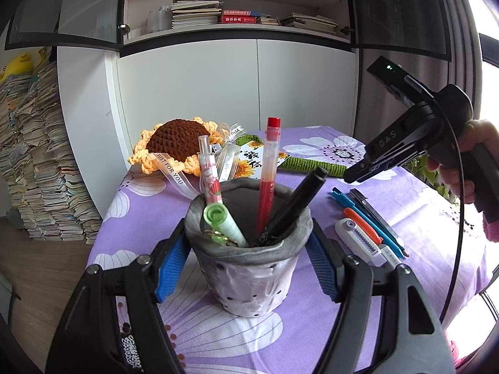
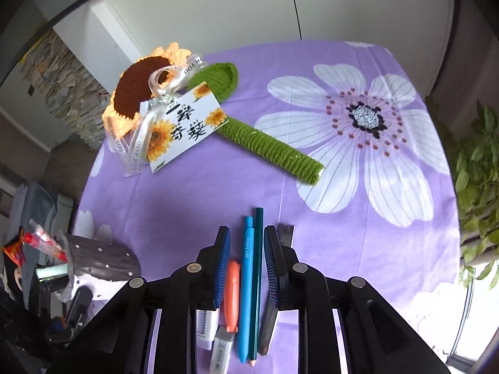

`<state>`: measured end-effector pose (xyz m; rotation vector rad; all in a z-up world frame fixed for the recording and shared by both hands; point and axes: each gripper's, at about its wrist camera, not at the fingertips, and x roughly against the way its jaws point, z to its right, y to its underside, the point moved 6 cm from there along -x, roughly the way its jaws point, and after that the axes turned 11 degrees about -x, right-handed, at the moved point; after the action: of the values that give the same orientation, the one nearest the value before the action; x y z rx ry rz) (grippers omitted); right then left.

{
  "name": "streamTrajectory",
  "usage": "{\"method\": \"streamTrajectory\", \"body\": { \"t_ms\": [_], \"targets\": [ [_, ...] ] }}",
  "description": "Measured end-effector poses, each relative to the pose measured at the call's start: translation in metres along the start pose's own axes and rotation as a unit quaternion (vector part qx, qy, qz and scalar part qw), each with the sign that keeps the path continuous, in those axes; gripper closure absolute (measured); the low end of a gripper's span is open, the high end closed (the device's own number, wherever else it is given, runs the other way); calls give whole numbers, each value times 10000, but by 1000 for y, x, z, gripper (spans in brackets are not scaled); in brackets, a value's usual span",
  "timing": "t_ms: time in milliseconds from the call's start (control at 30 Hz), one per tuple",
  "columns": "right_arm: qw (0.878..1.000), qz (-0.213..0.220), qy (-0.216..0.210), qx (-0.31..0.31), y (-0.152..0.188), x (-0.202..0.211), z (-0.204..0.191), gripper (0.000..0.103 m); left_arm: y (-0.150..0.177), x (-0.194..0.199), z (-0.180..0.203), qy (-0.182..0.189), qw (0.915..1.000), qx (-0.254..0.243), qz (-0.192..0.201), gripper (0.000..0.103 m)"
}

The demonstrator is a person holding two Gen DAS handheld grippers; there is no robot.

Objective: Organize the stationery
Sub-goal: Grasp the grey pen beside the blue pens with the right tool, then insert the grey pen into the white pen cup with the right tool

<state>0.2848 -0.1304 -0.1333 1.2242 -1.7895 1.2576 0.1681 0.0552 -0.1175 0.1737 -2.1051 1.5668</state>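
While your left gripper (image 1: 246, 268) stands open around the pen cup (image 1: 249, 261), pads not clearly touching it, your right gripper (image 2: 247, 268) hangs open over the pens (image 2: 249, 283) lying side by side on the purple tablecloth (image 2: 343, 249).

A table draped in a purple cloth printed with large white flowers (image 2: 218, 187) carries everything. Toward its far side lies a crocheted sunflower with a brown centre, orange petals and a green knitted stem (image 2: 268, 146), with clear ribbons and a white card printed with sunflowers and black characters (image 2: 184, 124) resting at its head. A grey, lumpy pen pot with small holes (image 1: 249, 268) stands upright on the cloth. Beside it a row of stationery lies flat: a white correction-tape dispenser (image 1: 358, 237), an orange pen (image 2: 232, 293), a light blue pen (image 2: 246, 283), a dark teal pencil (image 2: 257, 280) and a dark utility knife (image 1: 371, 208).
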Motion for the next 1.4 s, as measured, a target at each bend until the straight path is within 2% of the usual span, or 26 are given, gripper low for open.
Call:
{"method": "streamTrajectory", "body": {
  "t_ms": [133, 200, 367, 533, 700, 767, 800, 867, 967, 1167, 1267, 1400],
  "targets": [
    [9995, -229, -194, 62, -1, -15, -10, 82, 0, 0, 1, -11, 10000, -15, -16, 33],
    [9997, -206, -80, 73, -2, -19, -7, 82, 0, 0, 1, -8, 10000, -20, -18, 33],
    [9984, -49, 537, -166, -7, -22, 19, 82, 0, 1, 0, 8, 10000, -17, -19, 33],
    [9973, -261, 627, -264, -3, -29, 30, 82, 0, 1, 0, 6, 10000, -20, -20, 33],
    [9960, -245, 853, -43, -5, -35, 25, 82, 0, 0, 0, 3, 10000, -22, -26, 33],
    [9950, -231, 965, 131, -4, -37, 21, 90, 0, 0, 0, 6, 10000, -26, -21, 33],
    [9947, -234, 977, 203, -2, -37, 19, 91, 0, 0, 0, 6, 10000, -27, -21, 33],
    [9953, -166, 918, 240, 0, -33, 15, 91, 0, -1, 0, 13, 10000, -16, -24, 33],
    [9957, 210, 825, 377, 1, -8, 6, 91, 1, -1, 1, 10, 10000, -26, -29, 33],
    [9936, 887, 242, 656, 14, 54, -25, 91, 1, 0, 1, 11, 10000, -21, -25, 33],
    [9875, 1303, -231, 856, 20, 89, -53, 91, 1, 0, 1, 7, 10000, -28, -24, 33],
    [9715, 1853, -772, 1257, 33, 136, -93, 91, 2, 0, 1, 6, 10000, -24, -21, 33]
  ]
}}
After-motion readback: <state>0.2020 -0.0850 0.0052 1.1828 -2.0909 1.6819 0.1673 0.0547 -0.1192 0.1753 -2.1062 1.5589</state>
